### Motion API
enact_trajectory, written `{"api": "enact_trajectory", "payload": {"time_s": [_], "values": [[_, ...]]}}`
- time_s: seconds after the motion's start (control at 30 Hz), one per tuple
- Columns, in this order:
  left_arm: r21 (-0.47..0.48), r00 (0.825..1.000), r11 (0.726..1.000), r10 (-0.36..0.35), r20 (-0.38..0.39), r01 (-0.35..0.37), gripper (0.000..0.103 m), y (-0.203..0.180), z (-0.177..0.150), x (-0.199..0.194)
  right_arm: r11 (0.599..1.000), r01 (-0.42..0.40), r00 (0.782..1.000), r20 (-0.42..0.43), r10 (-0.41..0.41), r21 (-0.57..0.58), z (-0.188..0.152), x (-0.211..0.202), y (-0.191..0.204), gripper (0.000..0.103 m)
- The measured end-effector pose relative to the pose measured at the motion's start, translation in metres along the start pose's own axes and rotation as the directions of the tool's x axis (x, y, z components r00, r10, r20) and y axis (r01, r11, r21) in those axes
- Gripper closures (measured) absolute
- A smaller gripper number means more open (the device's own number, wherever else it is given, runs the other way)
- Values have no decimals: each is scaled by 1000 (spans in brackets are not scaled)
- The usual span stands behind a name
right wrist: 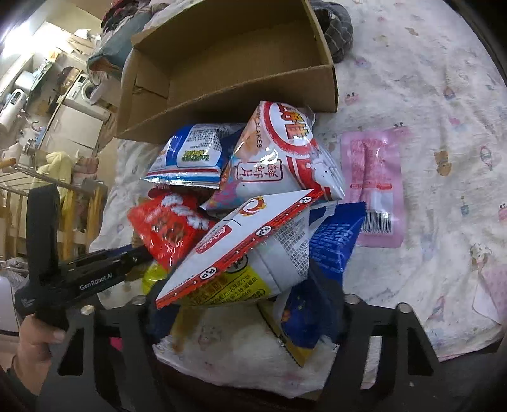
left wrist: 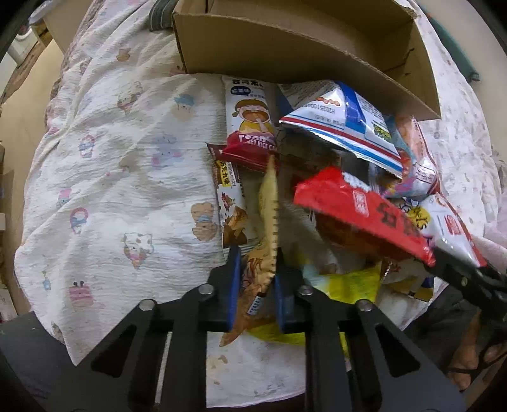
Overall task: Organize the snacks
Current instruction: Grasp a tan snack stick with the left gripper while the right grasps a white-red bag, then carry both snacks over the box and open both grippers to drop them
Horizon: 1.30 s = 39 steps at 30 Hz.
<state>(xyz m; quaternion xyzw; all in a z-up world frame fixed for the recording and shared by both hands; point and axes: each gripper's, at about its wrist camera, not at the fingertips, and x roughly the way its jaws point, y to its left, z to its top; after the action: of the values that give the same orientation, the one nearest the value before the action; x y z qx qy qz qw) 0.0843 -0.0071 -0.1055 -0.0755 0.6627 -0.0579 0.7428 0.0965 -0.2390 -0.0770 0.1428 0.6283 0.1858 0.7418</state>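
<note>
Tan packet edge-on (upright, lengthwise)

Both views were fairly dim and yellowish, with soft indoor light and no hard shadows. In the right wrist view the brightest patch was a window glow far up and left of the tongs, washed out to white. Glare streaked the white snack bag ahead of the tongs. In the left wrist view the red packet, ahead and right of the left tongs, was smeared by motion blur. Fisheye bending curved the cardboard box, and all 4 corners fell to black.
</note>
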Motion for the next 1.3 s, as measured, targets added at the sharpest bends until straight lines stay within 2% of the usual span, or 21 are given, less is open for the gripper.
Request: {"api": "enact_trajectory", "payload": {"time_s": [0.03,0.13,0.37,0.57,0.7,0.83,0.93,1.13,1.3], "values": [[2,1000,1000,6,7,-6,93,0,0,-3,1000,-2,1000,9,2,-3,-1,-2,0,43],[-7,1000,1000,4,15,-4,94,3,-1,-15,999,-27,999,36,27,-21,-5,-14,1,49],[-31,995,999,-3,98,6,94,8,-9,-58,991,-128,985,111,131,-29,-15,-52,2,51],[-19,983,1000,-20,182,23,94,8,18,-100,983,-171,954,238,182,-69,8,-94,17,52],[-11,969,1000,-13,247,16,94,5,49,-125,984,-151,931,321,174,-96,39,-114,27,52],[13,955,1000,13,296,-18,94,-4,75,-136,986,-144,924,345,163,-82,74,-110,24,51],[42,953,998,22,303,-37,94,-12,94,-133,988,-143,924,348,156,-64,93,-102,22,51],[58,951,996,48,307,-69,94,-25,135,-112,989,-144,928,343,146,-31,128,-80,17,51],[53,936,992,91,341,-116,94,-30,158,-91,986,-164,925,341,165,-31,141,-53,11,51]]}}
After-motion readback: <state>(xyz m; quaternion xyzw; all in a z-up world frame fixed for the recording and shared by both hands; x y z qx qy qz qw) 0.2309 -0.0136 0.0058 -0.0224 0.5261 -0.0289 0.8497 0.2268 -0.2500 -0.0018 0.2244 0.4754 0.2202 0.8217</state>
